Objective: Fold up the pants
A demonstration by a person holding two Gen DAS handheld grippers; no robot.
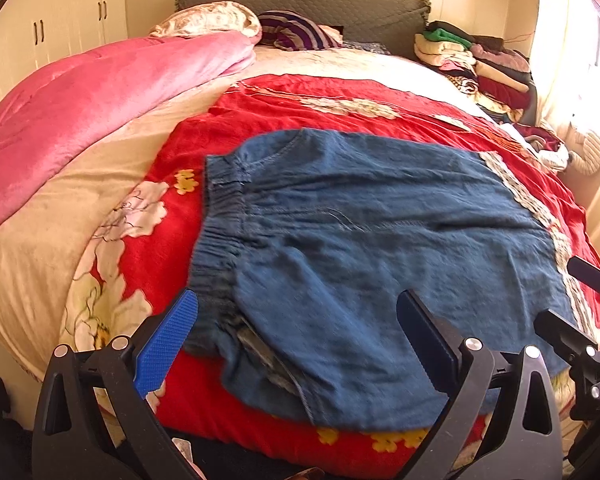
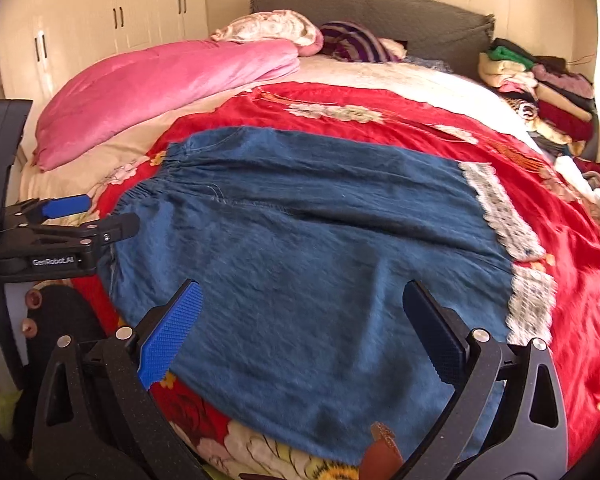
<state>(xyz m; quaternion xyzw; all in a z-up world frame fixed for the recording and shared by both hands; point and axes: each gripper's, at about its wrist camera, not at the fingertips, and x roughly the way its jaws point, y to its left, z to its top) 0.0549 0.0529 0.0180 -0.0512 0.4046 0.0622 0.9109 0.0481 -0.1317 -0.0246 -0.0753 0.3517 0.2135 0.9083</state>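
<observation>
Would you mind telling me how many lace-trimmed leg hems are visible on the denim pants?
2: one lace hem farther up the bed, the other lace hem nearer the camera, both at the right end of the denim pants.

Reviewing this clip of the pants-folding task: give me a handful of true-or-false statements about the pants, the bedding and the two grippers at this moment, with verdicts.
1. The denim pants lie spread on the red floral bedspread. True.
2. The left gripper is clamped on the waistband. False: its jaws stand wide apart and hold nothing.
3. White lace trim edges the hem end of the pants. True.
4. The pink quilt covers the pants. False: it lies bunched at the far left of the bed, apart from them.
5. The right gripper is open over the denim. True.
6. The stack of folded clothes sits by the wardrobe doors. False: it sits on the opposite side, near the headboard.
</observation>
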